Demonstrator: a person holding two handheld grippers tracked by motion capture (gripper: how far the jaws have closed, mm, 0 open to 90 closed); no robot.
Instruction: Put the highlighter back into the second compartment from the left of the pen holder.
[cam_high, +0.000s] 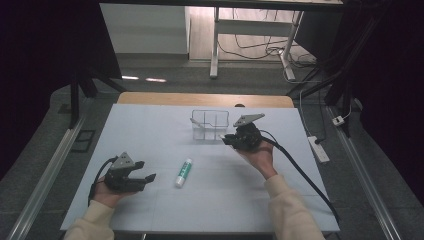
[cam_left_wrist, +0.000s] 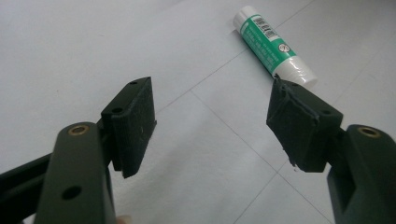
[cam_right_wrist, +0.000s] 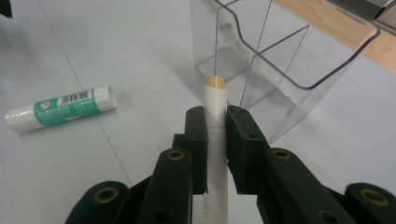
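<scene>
Right gripper (cam_right_wrist: 216, 122): black jaws clamped on a slim white cylindrical tube with a tan end (cam_right_wrist: 215, 100), which stands up between the pads. In the high view this gripper (cam_high: 231, 140) sits in the person's right hand, raised, just in front of the clear plastic box with inner dividers (cam_high: 210, 124). In the right gripper view the tube tip is near the open box (cam_right_wrist: 280, 65), outside its front wall.

Left gripper (cam_left_wrist: 212, 126): jaws apart, nothing between the pads. It rests low over the white table surface (cam_high: 165, 125) at the near left (cam_high: 145, 171).

A white and green glue stick (cam_high: 183, 172) lies flat on the surface between the two grippers, just beyond the left gripper's right jaw tip (cam_left_wrist: 273, 44).
</scene>
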